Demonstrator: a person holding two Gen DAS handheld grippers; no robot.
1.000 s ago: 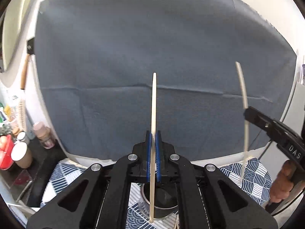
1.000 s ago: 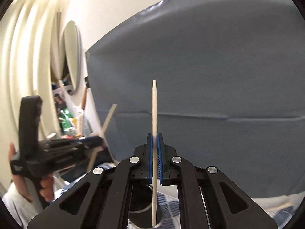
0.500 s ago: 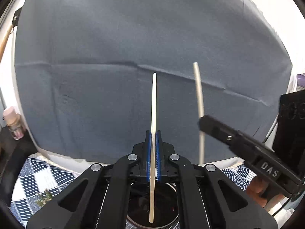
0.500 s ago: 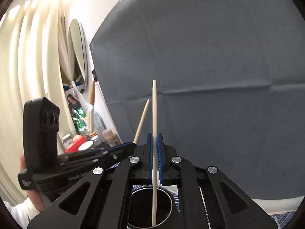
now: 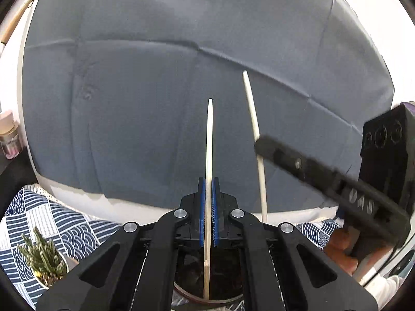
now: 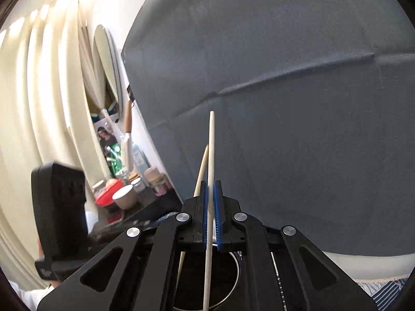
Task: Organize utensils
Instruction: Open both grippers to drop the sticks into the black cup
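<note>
Both jaw pairs pinch mid-shaft: left gripper and right gripper each clamp one chopstick. We judge them light, stiff, slippery, above the holder.

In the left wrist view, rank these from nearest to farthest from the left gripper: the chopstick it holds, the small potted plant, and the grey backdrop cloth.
1. Chopstick, clamped upright between the left gripper pads, dead centre.
2. Small potted plant, low on the left, on the patterned tablecloth.
3. Grey backdrop cloth, hanging behind everything, beyond the table's far edge.
</note>
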